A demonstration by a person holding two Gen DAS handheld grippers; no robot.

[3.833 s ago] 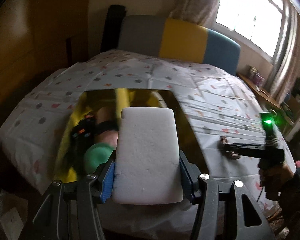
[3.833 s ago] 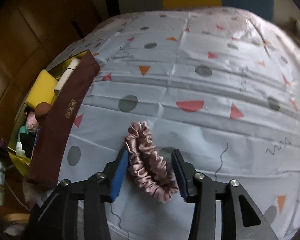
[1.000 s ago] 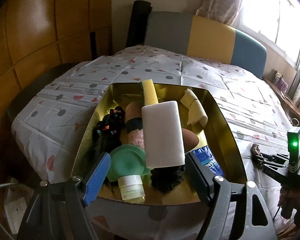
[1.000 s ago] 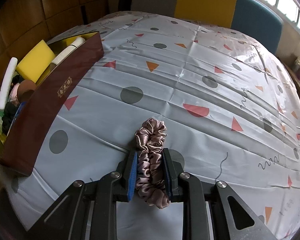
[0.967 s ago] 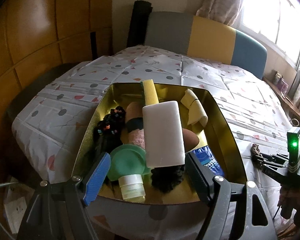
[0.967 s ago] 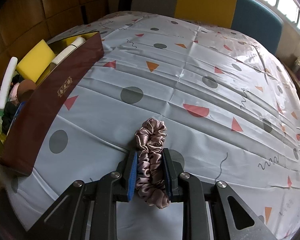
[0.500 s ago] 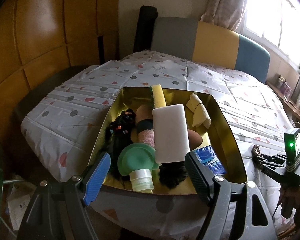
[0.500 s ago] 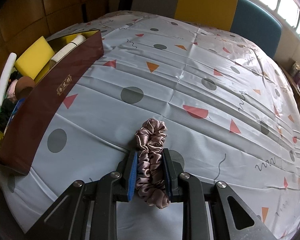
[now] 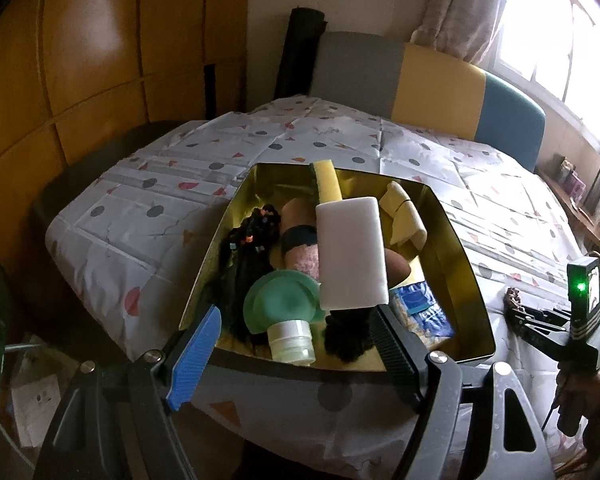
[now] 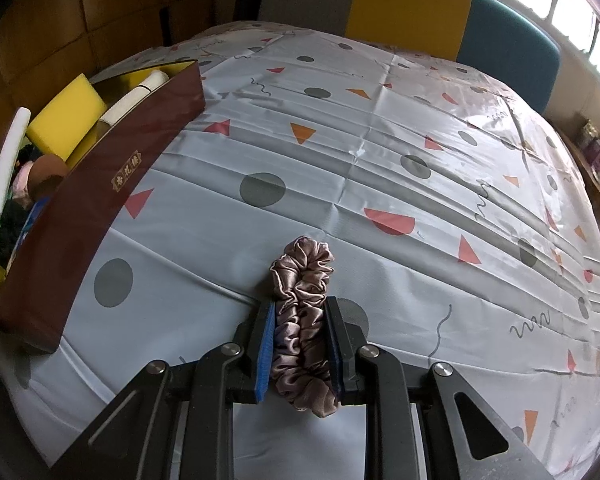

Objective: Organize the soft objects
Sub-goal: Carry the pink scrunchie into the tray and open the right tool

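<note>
A white sponge block (image 9: 352, 252) lies on top of the things in the gold-lined box (image 9: 466, 280), beside a yellow sponge (image 9: 327, 182), a rolled cream cloth (image 9: 404, 220), a green lidded bottle (image 9: 284, 312) and dark hair ties (image 9: 252, 240). My left gripper (image 9: 296, 346) hovers open at the box's near edge, nothing between its fingers. My right gripper (image 10: 300, 342) is shut on a pink satin scrunchie (image 10: 302, 316) that rests on the patterned tablecloth (image 10: 380, 168). The box (image 10: 100, 208) shows maroon outside, to the left of that gripper.
The right gripper (image 9: 540, 320) with its green light and the hand that holds it appear at the right of the left wrist view. A grey, yellow and blue bench back (image 9: 420, 80) stands behind the table. Wooden wall panels (image 9: 80, 60) are on the left.
The left gripper has let go of the white sponge, which now lies in the box, and has drawn back a little. The right gripper has shut on the scrunchie and stays put.
</note>
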